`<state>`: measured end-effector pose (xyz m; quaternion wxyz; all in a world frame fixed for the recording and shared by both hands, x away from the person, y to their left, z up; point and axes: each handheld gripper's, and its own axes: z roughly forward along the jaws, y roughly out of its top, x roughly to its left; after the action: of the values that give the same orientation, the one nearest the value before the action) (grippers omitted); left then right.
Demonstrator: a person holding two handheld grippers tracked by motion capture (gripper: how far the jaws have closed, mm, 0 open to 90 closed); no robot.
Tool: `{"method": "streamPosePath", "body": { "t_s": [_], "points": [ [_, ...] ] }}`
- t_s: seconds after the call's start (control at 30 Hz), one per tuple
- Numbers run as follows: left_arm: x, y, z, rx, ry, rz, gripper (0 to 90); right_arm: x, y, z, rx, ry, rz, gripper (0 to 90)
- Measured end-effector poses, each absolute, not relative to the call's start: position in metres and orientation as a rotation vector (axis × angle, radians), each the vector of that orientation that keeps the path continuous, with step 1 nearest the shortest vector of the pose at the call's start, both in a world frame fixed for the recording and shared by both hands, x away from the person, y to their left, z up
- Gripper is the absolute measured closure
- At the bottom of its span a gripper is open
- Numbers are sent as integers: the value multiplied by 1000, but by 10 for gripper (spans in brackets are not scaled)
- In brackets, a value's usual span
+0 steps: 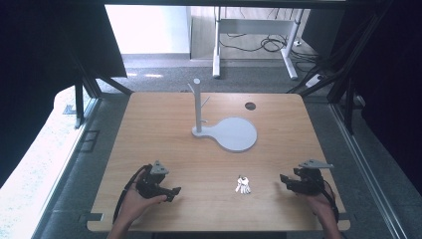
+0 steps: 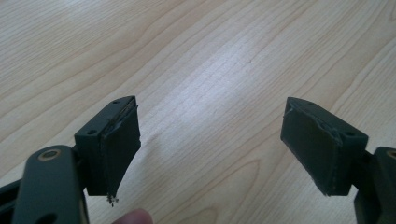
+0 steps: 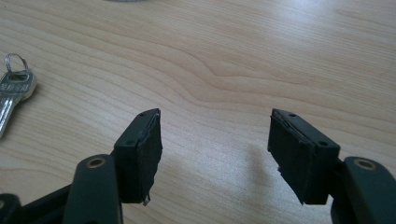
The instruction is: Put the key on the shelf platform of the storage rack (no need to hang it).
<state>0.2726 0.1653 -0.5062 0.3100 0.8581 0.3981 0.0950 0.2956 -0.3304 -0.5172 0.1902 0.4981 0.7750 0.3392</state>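
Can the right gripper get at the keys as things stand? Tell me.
Probably yes. The right gripper has its jaws open with nothing between them, and only bare table lies between it and the keys.

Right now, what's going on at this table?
A person holds a black gripper in each hand over the pale wooden table. The left gripper and the right gripper are both open with nothing between the fingers. A small bunch of silver keys lies untouched between the hands, nearer the right one. A grey peg stand on a round base waits farther back.
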Motion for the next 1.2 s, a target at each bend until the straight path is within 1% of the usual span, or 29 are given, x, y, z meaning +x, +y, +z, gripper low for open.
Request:
{"method": "streamPosePath", "body": {
  "t_s": [0.3, 0.47, 1.0, 1.2],
  "points": [
    [273, 164, -508, 2273, 1045, 248, 201, 295, -323, -503, 1348, 2223, 975, 396],
    [272, 165, -506, 2267, 1040, 251, 202, 295, -313, -489, 1323, 2315, 919, 431],
    [271, 164, -504, 2266, 1029, 250, 203, 299, -296, -465, 1297, 2426, 853, 457],
    [271, 166, -504, 2264, 1036, 247, 203, 301, -287, -462, 1266, 2452, 831, 457]
  ]
}}
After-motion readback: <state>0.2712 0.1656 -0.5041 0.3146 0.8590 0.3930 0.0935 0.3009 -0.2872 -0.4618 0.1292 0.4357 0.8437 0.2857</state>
